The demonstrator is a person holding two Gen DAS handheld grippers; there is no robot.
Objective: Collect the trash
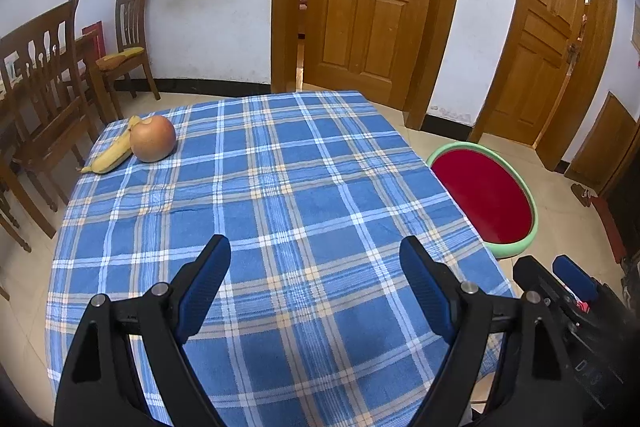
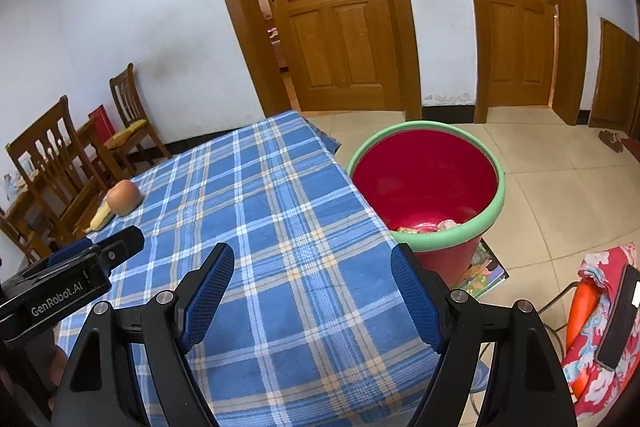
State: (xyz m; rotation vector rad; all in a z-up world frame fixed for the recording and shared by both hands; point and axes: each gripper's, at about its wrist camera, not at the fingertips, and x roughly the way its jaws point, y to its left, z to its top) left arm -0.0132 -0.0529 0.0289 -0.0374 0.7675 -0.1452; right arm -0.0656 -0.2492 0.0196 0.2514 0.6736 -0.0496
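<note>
A counter (image 1: 280, 187) under blue plaid cloth fills both views. Beside its right edge on the floor stands a red bin (image 2: 426, 183) with a green rim, wrappers at its bottom. An apple (image 1: 153, 138) touching a banana (image 1: 110, 157) sits at the far left corner. Left gripper (image 1: 315, 259) and right gripper (image 2: 312, 265) hover with fingers spread, pinching nothing.

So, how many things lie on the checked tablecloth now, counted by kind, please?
Apple: 1
Banana: 1
Total: 2, touching each other near the far left corner of the tablecloth.
</note>
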